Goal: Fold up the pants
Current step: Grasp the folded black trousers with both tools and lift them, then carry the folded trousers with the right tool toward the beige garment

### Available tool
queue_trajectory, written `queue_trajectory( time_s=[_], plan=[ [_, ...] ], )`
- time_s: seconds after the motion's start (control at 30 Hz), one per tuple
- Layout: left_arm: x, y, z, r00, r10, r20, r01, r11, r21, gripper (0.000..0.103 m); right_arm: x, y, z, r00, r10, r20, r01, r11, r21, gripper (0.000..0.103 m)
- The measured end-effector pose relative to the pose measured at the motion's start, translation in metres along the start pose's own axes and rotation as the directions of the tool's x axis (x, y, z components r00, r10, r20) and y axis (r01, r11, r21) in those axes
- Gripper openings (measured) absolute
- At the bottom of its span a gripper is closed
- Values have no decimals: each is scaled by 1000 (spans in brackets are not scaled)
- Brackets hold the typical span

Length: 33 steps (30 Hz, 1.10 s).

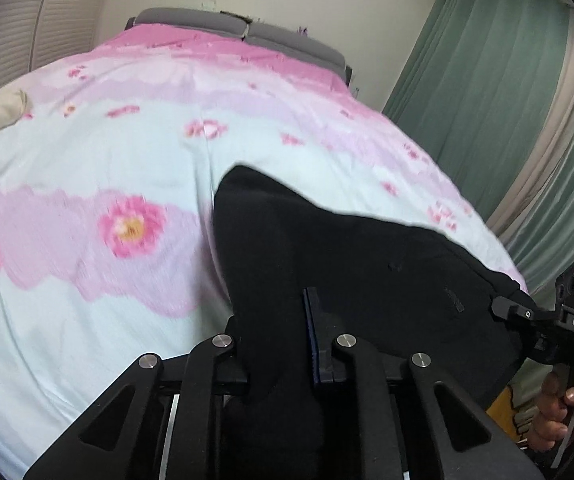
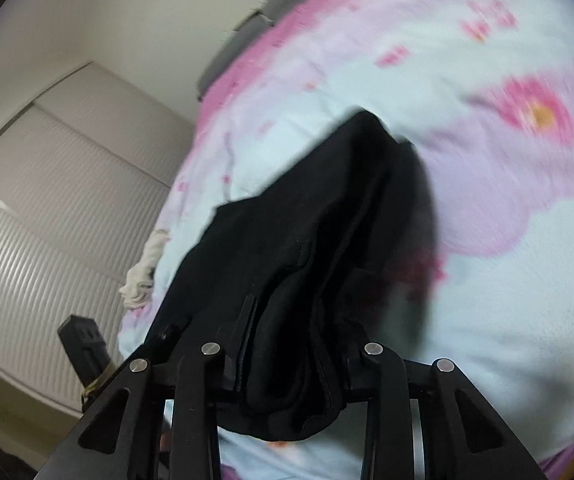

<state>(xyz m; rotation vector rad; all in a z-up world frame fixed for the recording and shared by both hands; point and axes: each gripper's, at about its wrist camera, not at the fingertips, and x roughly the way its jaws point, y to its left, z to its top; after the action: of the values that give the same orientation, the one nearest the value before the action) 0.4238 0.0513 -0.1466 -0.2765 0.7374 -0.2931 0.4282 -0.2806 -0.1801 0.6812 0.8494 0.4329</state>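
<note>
Black pants (image 1: 327,248) pinched in both nearly closed grippers, left gripper (image 1: 275,344) and right gripper (image 2: 287,344), the cloth running forward from the fingertips onto the floral bedspread (image 1: 87,160).

Left tool (image 1: 277,336) pinches black pants (image 1: 351,248) (over floral bedspread (image 1: 87,152)).

Pants between my tongs, on the bed

The pants (image 1: 351,264) lie on the bedspread (image 1: 107,152) ahead of my left gripper (image 1: 279,344); my right gripper (image 2: 287,344) sits right of it; the headboard (image 1: 247,32) lies beyond.
</note>
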Motion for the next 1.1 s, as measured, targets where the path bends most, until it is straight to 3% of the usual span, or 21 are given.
queue_trajectory(
  time_s=[0.33, 0.53, 0.67, 0.77, 0.83, 1.0, 1.1],
  plan=[
    [-58, 27, 35, 997, 12, 73, -12, 1000, -2, 18, -12, 83, 12, 999, 42, 35, -38, 993, -109, 32],
    [-108, 78, 72, 987, 67, 143, -65, 998, -18, 18, 14, 149, 23, 996, 89, 26, -82, 977, -195, 32],
    [-145, 139, 104, 973, 128, 191, -122, 992, -44, 18, 53, 209, 31, 990, 139, 4, -133, 955, -264, 32],
    [-173, 206, 138, 957, 181, 228, -168, 983, -73, 18, 99, 262, 39, 983, 183, -23, -181, 934, -308, 32],
    [-187, 245, 158, 948, 201, 246, -188, 979, -78, 18, 137, 299, 44, 977, 209, -44, -211, 918, -337, 32],
    [-223, 368, 220, 903, 287, 320, -268, 958, -103, 18, 252, 404, 51, 952, 292, -96, -305, 862, -404, 32],
    [-235, 447, 254, 884, 315, 345, -291, 949, -121, 18, 316, 457, 51, 936, 331, -117, -348, 833, -431, 32]
  ],
)
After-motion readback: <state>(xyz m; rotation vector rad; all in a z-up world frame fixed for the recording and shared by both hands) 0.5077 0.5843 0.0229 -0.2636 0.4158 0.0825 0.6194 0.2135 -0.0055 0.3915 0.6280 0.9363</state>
